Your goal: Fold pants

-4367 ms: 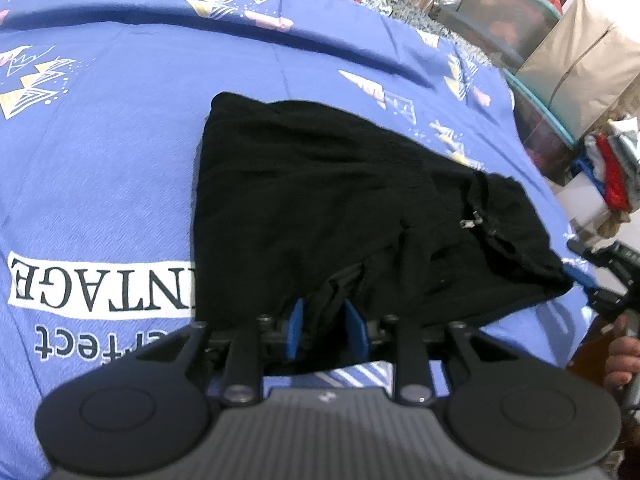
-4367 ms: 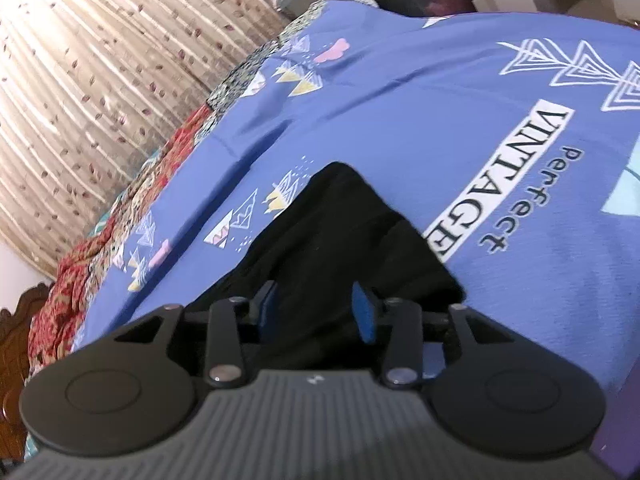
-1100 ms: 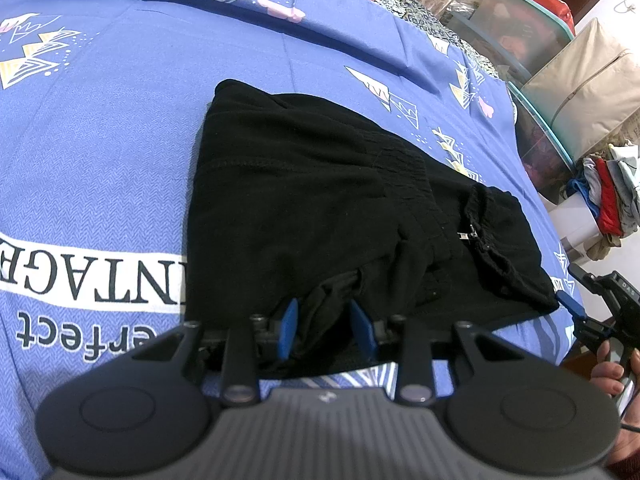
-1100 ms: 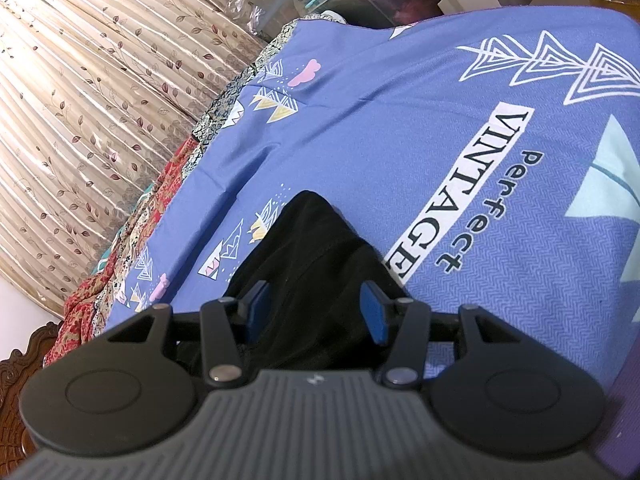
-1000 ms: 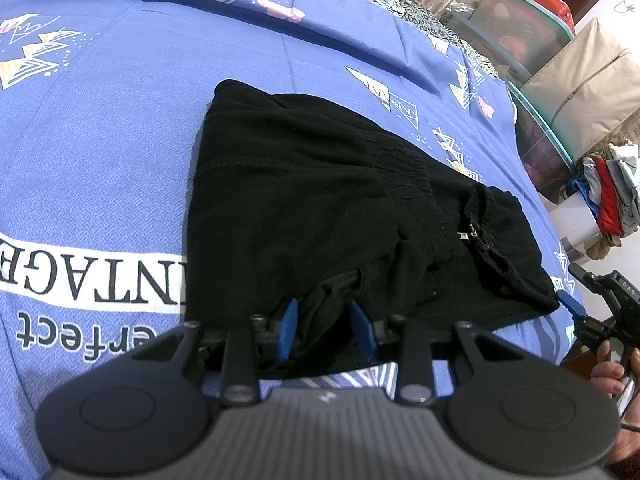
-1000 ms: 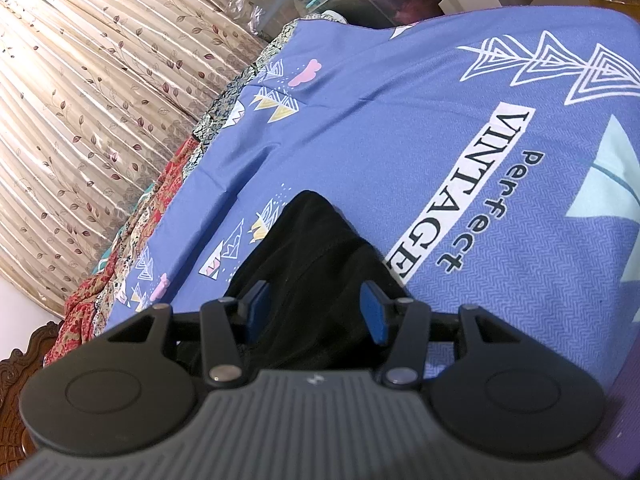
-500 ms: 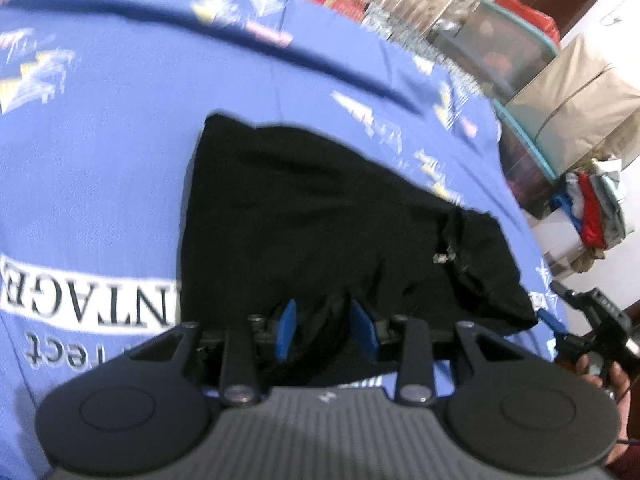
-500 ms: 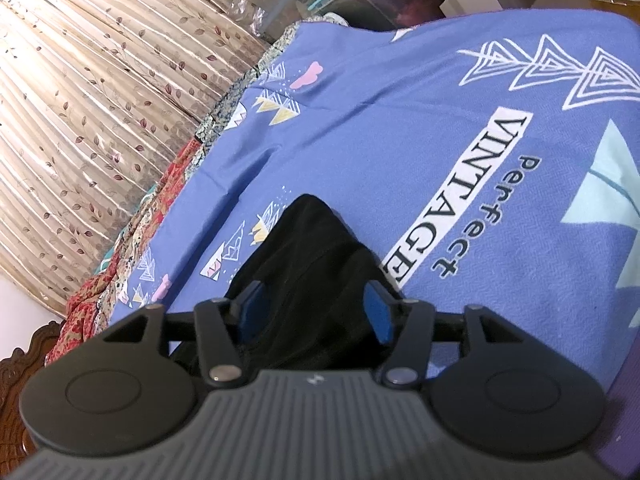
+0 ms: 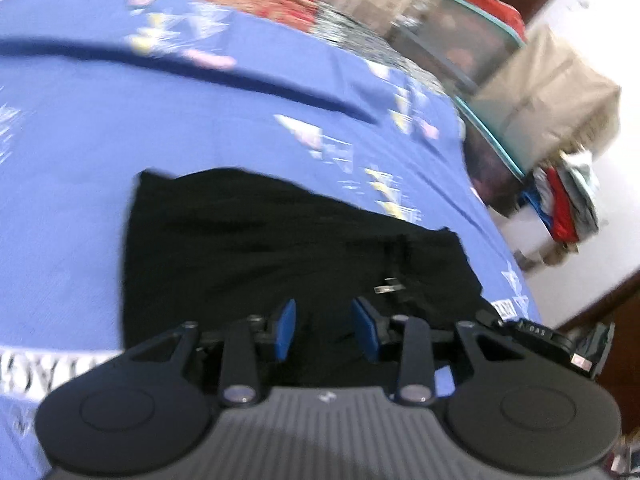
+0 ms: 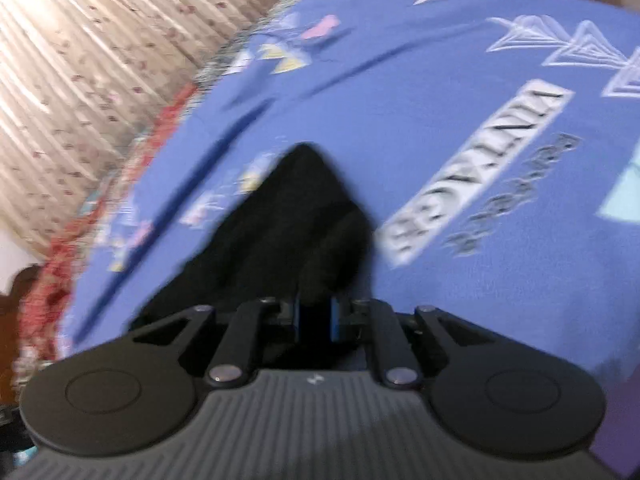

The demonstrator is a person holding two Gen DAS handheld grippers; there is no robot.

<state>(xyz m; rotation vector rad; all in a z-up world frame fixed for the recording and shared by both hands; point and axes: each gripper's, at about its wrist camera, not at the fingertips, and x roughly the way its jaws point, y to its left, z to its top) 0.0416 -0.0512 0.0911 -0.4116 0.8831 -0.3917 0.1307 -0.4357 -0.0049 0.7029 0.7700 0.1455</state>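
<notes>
Black pants (image 9: 260, 248) lie folded on a blue printed bedsheet (image 9: 160, 120). My left gripper (image 9: 325, 330) is at their near edge. A bunch of black fabric sits between its blue pads, which are easing slightly apart while still holding it. In the right wrist view the pants (image 10: 288, 220) taper away from me. My right gripper (image 10: 314, 316) is closing, its pads nearly together and pinching black fabric at the near corner. The right gripper's black body (image 9: 552, 336) shows at the pants' right corner in the left wrist view. Both views are blurred by motion.
The bedsheet (image 10: 480, 80) carries a "VINTAGE" print (image 10: 472, 176) right of the pants. Beyond the bed's right side stand a teal-lidded storage box (image 9: 472, 40), a beige bag (image 9: 548, 92) and a pile of clothes (image 9: 568, 208). A pleated curtain (image 10: 80, 60) hangs behind.
The right gripper's jaws went from wide apart to pinched together on the pants' corner. The left gripper rose with fabric between its pads, and both views turned blurry.
</notes>
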